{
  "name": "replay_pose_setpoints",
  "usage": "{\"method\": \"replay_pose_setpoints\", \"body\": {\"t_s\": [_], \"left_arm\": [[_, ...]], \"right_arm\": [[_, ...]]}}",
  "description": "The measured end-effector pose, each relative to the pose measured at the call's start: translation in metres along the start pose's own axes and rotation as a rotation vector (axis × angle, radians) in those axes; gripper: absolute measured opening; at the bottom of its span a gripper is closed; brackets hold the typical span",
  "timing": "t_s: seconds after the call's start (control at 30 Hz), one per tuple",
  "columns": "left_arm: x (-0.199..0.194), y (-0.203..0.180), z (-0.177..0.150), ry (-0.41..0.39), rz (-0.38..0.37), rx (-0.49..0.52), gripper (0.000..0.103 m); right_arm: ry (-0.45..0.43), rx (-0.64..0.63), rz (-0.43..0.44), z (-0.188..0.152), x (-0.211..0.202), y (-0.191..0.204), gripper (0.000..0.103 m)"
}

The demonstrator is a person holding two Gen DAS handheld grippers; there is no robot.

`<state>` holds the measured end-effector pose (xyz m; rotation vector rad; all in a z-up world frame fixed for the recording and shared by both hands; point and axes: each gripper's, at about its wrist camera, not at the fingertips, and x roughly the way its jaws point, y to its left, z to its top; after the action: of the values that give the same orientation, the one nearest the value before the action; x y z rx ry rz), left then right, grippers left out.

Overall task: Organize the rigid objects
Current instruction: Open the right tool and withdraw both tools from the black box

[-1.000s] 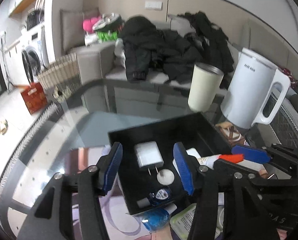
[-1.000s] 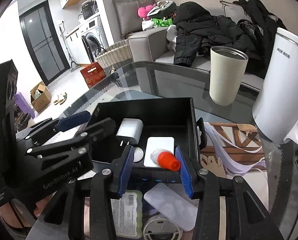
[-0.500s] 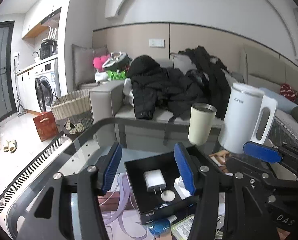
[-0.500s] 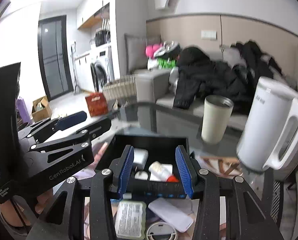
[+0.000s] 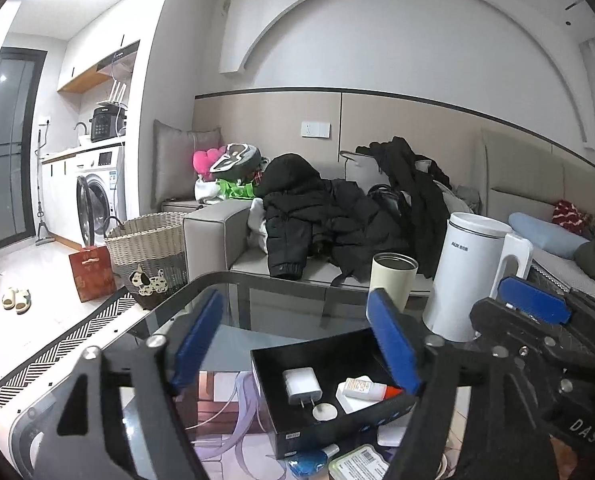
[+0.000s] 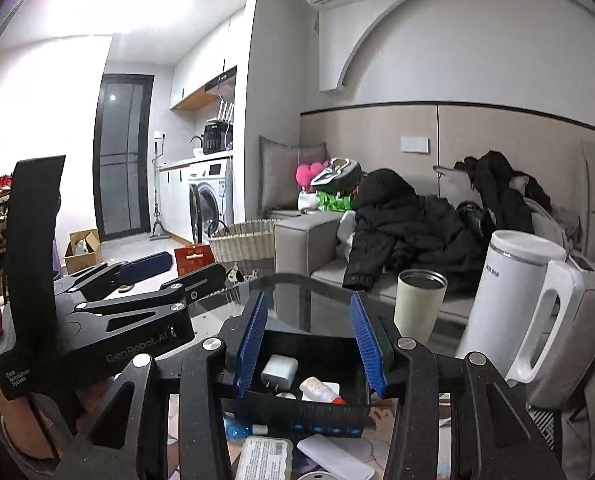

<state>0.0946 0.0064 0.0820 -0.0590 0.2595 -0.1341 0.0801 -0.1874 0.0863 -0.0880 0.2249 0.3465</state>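
The glass table (image 5: 257, 312) is carrying the black tray (image 5: 361, 420), which is sitting near its front edge and holding 4 small things: a white charger (image 5: 302, 385), a flat white case (image 5: 357, 398), a red-capped tube (image 5: 367, 389) lying on it, and a small white disc (image 5: 323, 412). All are looking light, stiff and smooth, so the charger is probably best pinched across its flat sides, clear of the prongs. The left gripper (image 5: 297, 340) is opening with nothing between its pads; the right gripper (image 6: 309, 344) is standing part open, also empty. Only the right view is showing the labelled box (image 6: 263, 458) and the white bar (image 6: 333, 460) lying in front of the tray.
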Motion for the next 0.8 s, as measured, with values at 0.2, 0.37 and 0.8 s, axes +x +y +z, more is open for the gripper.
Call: {"method": "replay_pose_setpoints", "body": {"t_s": [0.2,0.37,0.8], "left_arm": [[0.002,-0.005,-0.013,0.089,-0.035,0.012,0.077],[0.015,-0.016,-0.037,0.243,-0.081,0.027,0.077],[0.069,-0.04,-0.102,0.616,-0.11,0.04,0.077]], "right_arm": [[0.084,0.014,0.011,-0.007,0.003,-0.007,0.044],[0.188,0.038,0.008,-0.022,0.008,-0.017,0.062],[0.605,0.112,-0.004,-0.098,0.062,-0.044,0.064]]}}
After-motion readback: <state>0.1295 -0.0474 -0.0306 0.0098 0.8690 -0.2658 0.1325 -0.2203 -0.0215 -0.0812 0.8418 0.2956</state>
